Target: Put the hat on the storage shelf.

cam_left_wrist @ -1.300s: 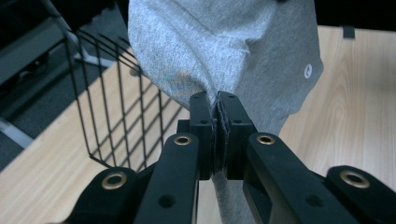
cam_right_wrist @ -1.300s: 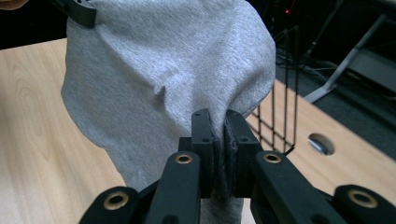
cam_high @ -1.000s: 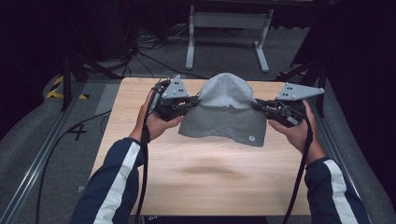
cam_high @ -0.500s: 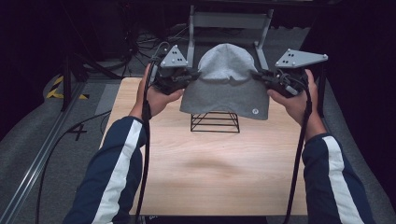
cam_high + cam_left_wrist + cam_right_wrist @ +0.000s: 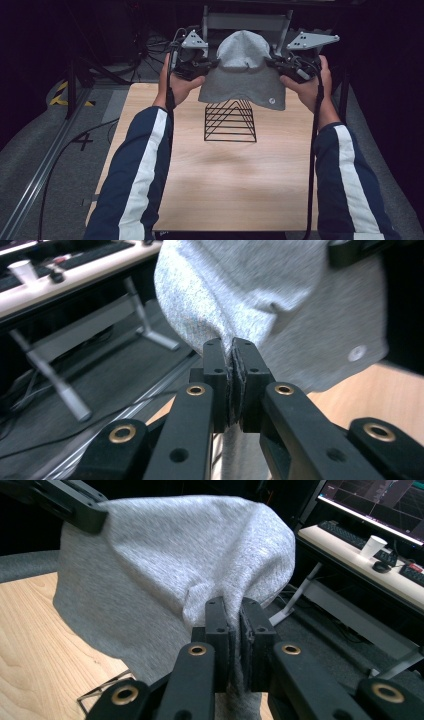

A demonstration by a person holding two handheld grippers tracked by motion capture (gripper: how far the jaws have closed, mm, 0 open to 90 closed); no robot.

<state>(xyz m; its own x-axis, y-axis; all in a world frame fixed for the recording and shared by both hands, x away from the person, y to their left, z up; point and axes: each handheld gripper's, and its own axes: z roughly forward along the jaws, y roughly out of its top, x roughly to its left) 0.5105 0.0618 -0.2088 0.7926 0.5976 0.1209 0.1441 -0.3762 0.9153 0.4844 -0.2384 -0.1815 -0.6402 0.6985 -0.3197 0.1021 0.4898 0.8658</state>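
Partly, the grey hat (image 5: 243, 70) hides the wire rack (image 5: 230, 121).

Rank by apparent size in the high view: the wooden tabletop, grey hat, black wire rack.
1. wooden tabletop
2. grey hat, though held up nearer the camera
3. black wire rack
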